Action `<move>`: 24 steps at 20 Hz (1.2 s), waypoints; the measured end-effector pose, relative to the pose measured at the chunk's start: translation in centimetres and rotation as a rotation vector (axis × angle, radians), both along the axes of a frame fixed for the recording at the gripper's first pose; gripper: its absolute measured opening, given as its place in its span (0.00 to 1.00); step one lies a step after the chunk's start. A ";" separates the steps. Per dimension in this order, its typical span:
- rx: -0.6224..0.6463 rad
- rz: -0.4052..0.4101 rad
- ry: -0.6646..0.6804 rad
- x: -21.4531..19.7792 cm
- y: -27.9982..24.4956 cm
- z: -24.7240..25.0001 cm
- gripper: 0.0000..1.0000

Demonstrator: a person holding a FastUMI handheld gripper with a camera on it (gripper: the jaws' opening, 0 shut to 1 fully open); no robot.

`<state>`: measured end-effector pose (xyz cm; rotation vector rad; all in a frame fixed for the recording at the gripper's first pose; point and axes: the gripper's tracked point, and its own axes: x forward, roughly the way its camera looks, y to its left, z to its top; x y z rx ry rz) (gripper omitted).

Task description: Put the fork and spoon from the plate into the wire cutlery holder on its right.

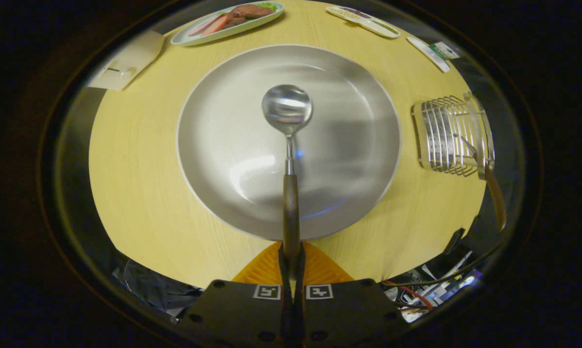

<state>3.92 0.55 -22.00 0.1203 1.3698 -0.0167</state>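
My gripper (291,258) is shut on the wooden handle of a spoon (287,108), both fingers pressed against it. The spoon points straight ahead, its steel bowl held over the middle of a round grey plate (213,145) on the yellow table. To the right of the plate stands the wire cutlery holder (445,135). A fork with a wooden handle (495,193) leans in the holder, its handle sticking out toward me.
An oval dish with sliced meat and greens (228,21) lies beyond the plate. A white card (126,60) sits at the far left, and flat white packets (363,21) at the far right. Cables and clutter (431,290) lie below the table's near edge.
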 end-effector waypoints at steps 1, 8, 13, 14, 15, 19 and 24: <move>0.005 -0.010 -0.001 -0.2 -0.1 0.5 0.05; 0.026 -0.097 0.002 -1.7 -1.0 3.6 0.05; 0.025 -0.132 -0.016 -1.9 -2.0 6.1 0.05; 0.026 -0.134 -0.021 -1.9 -2.1 6.8 0.05; 0.026 -0.136 -0.026 -2.1 -2.2 7.5 0.05; 0.034 -0.164 -0.028 -3.0 -3.3 10.5 0.05; 0.046 -0.258 -0.038 -3.2 -7.0 12.8 0.05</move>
